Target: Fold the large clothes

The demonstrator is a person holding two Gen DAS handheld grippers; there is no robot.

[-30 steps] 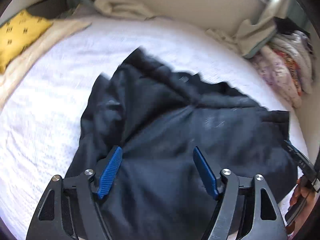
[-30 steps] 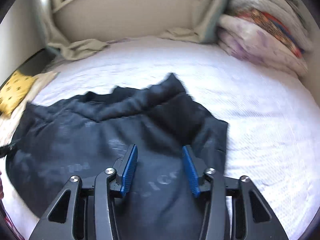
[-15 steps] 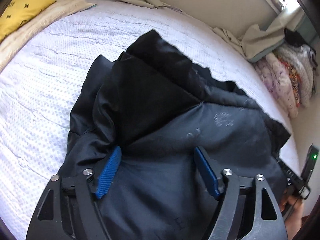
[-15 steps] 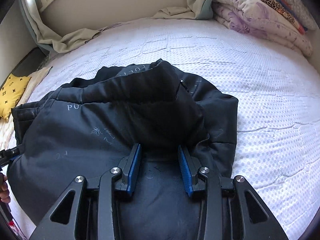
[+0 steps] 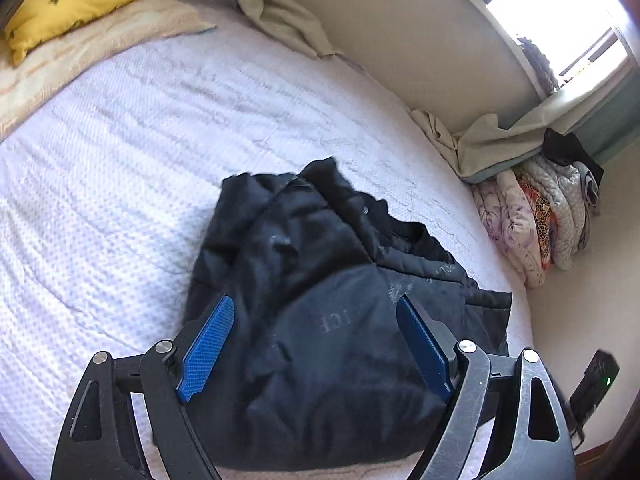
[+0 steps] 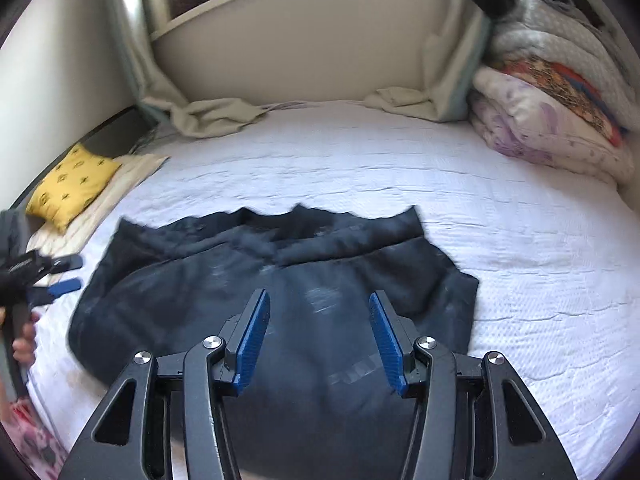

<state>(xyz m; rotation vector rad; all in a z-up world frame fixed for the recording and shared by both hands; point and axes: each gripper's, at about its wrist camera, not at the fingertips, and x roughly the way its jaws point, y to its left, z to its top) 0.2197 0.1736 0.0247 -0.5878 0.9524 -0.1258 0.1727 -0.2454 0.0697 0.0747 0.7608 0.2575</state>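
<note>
Black jacket [image 5: 320, 320] is lying bunched on the white bed [image 5: 140, 160], near the front edge, w/ faint lettering showing on the fabric; one flap is folded over the middle. In right wrist view the jacket [image 6: 280, 280] is spreading wide, upper edge blurred.

Left gripper [image 5: 312, 312] is hovering above the jacket, blue fingers [image 5: 206, 344] spread wide apart, nothing btwn them. Right gripper [image 6: 318, 304] is hovering over the jacket's near portion, fingers [image 6: 252, 340] likewise released, gripping nothing. Left gripper also showing at left edge of right wrist view [image 6: 64, 276], fingers parted, just beside the jacket's left side.

Yellow pillow [image 5: 68, 0] is sitting at the bed's far left corner on a beige towel [image 5: 80, 52]. Stack of folded quilts [image 6: 552, 100] is resting at the far right, against the wall. Curtain [image 6: 208, 116] is pooling along the bed's far edge.
</note>
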